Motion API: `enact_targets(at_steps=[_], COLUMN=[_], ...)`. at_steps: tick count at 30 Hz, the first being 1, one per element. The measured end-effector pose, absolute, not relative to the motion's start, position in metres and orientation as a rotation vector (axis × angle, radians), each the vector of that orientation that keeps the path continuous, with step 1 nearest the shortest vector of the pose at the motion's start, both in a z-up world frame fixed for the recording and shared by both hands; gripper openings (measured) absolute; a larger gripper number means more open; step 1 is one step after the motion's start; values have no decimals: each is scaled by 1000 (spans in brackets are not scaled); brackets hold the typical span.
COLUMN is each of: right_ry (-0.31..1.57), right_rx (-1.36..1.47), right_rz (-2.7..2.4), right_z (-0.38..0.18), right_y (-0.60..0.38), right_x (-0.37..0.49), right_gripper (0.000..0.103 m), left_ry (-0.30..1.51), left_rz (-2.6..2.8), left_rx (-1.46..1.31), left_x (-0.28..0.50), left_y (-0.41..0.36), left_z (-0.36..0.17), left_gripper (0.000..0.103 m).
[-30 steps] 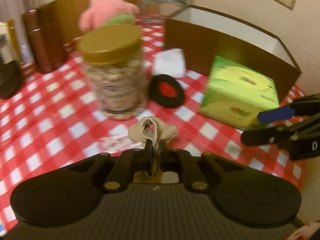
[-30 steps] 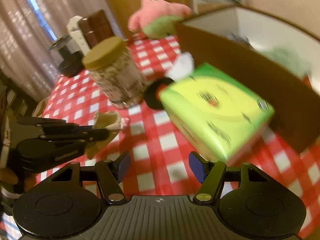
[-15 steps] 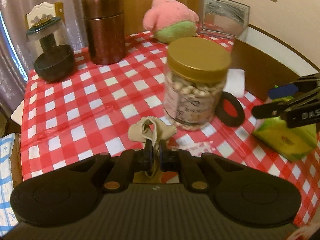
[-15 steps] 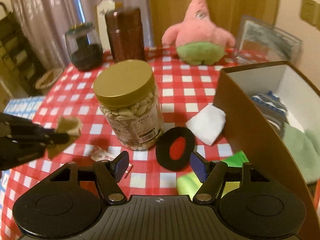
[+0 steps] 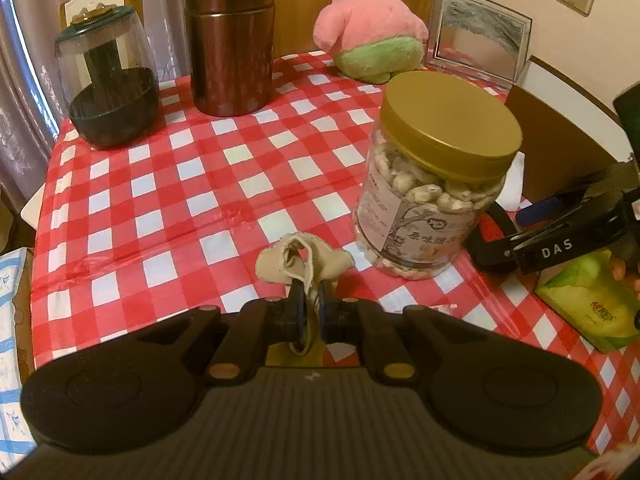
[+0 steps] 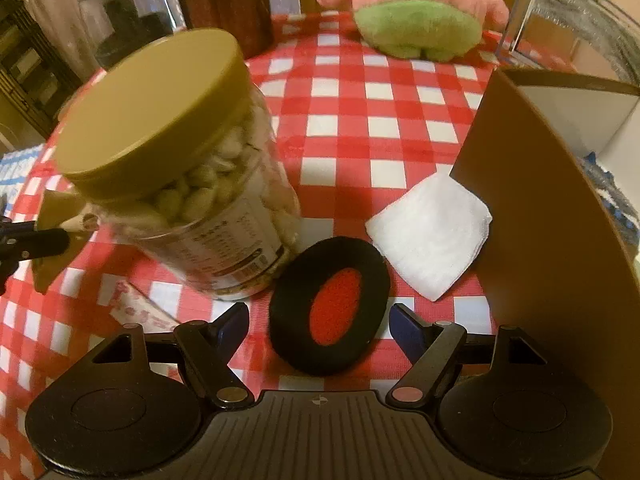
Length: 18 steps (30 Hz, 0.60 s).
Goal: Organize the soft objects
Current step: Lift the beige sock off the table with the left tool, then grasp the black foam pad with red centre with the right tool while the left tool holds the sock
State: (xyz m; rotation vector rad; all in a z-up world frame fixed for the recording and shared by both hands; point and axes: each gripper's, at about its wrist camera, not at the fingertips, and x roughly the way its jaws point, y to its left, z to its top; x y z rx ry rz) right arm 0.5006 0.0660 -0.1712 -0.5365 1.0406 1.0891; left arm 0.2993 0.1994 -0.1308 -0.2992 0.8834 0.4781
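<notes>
My left gripper (image 5: 310, 300) is shut on a small beige cloth (image 5: 304, 258) and holds it above the red checked tablecloth. My right gripper (image 6: 320, 322) is open, its blue-padded fingers on either side of a black foam ear pad with a red centre (image 6: 330, 306) that lies on the cloth. A folded white cloth (image 6: 430, 234) lies just beyond the pad, against the brown box (image 6: 540, 216). A pink and green plush star (image 5: 370, 28) sits at the back of the table. The right gripper also shows in the left wrist view (image 5: 560, 232).
A peanut jar with a gold lid (image 5: 436, 196) stands left of the ear pad. A brown canister (image 5: 230, 36) and a glass grinder (image 5: 106, 80) stand at the back left. A photo frame (image 5: 480, 36) stands at the back. A green tissue pack (image 5: 592, 300) lies at the right.
My right gripper has moved forward and down over the ear pad, away from the green pack. My left gripper has swung left and back, still holding the beige cloth.
</notes>
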Motion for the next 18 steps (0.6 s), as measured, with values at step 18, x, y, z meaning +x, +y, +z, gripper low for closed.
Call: enact_targets(at_steps=[18], right_ry=[1058], right_rx=[-617], right_rz=[1057], right_z=[-187], right_y=[89], right_x=[508], right_gripper=[65], left_ry=[903], left_rz=[467], left_rx=[-313], left_x=[305], left_y=[199], left_z=[-139], left_gripper=[7])
